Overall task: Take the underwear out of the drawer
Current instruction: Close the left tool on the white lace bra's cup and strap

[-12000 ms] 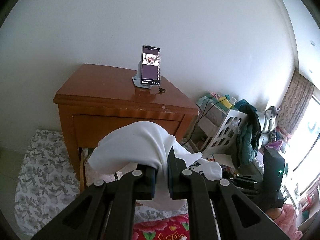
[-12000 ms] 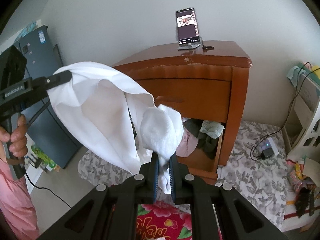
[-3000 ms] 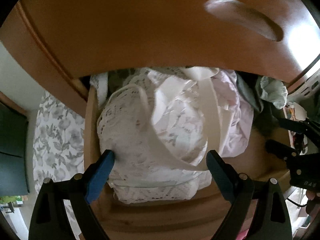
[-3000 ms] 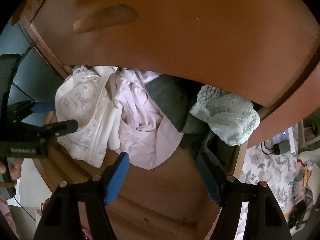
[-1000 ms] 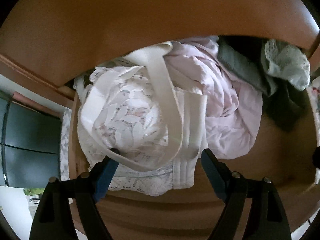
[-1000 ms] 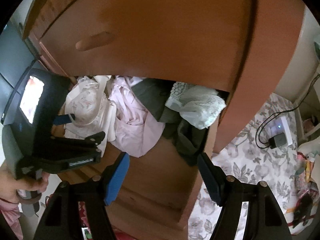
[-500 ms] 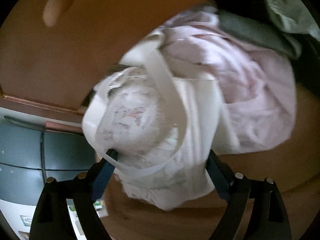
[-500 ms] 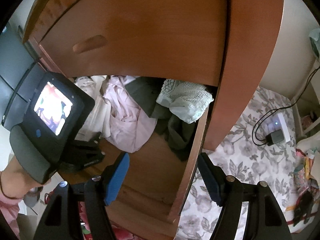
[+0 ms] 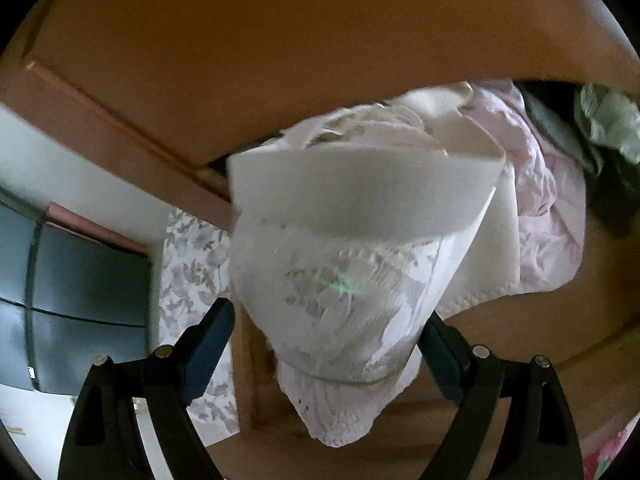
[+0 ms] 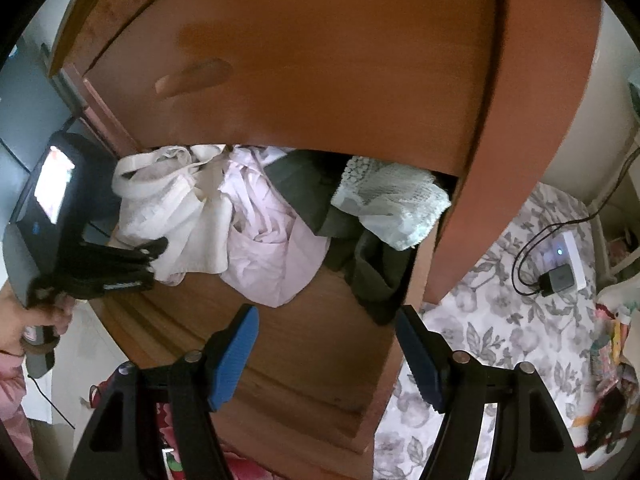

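The left gripper [image 9: 326,344] points steeply down into an open wooden drawer [image 10: 320,344], its blue-padded jaws spread wide. A white lace undergarment [image 9: 344,280] fills the gap between them: a broad white band arcs across at twelve o'clock from the jaws, and lace cloth hangs down past them toward six o'clock. Its cloth comes up against the pad at three o'clock, while the pad at nine o'clock stands just clear of it; whether anything is pinched cannot be told.

From the right wrist view, the same white garment [image 10: 168,208] bunches at the drawer's left end, with the left gripper [image 10: 156,254] touching its lower edge and a hand [image 10: 28,316] on the handle at eight o'clock.

The right gripper [image 10: 326,348] hovers above the drawer, jaws apart with nothing between them, over bare wood. At eleven o'clock from it lies a pale pink garment [image 10: 268,240], touching the white one. At twelve o'clock is dark grey clothing [image 10: 304,192], and at one o'clock a pale lace piece [image 10: 392,204] rests on top of it. The closed drawer front above [image 10: 320,60] overhangs the back of the pile. A floral mat [image 10: 500,320] with a charger [image 10: 558,278] lies at three o'clock.
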`<state>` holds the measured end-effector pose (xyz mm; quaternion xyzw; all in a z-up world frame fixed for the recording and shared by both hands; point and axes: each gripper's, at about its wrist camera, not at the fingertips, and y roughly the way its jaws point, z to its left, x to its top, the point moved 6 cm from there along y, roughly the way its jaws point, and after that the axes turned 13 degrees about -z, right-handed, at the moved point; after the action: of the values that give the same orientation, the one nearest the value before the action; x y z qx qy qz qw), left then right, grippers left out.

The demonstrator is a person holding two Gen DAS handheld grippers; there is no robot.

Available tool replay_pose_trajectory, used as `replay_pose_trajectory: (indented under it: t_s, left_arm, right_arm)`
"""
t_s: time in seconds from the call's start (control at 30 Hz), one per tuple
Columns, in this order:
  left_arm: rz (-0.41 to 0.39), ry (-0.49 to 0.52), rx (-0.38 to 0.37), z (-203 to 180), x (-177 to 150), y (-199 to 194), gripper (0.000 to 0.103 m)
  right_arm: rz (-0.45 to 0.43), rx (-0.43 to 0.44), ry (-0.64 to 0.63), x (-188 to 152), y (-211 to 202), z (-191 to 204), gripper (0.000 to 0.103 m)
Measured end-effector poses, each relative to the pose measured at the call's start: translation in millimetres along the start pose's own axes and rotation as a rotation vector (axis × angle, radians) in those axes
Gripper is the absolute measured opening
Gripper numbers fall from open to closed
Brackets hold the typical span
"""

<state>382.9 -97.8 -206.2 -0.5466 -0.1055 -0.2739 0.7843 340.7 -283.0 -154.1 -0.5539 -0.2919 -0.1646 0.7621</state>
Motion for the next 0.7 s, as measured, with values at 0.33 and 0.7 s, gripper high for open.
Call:
replay_pose_trajectory:
  t_s: [0.33, 0.7]
  left_arm:
    - [-0.113, -0.062, -0.06, 38.7, 5.0, -55.4, 0.08]
    - [-0.156, -0.128, -0.202, 67.6, -9.1, -23.3, 0.054]
  right_arm:
    - [0.002, -0.083, -0.147, 19.1, 31.0, 18.1, 0.062]
    - [-0.001, -0.191, -0.276, 38.3, 62.2, 9.9, 0.048]
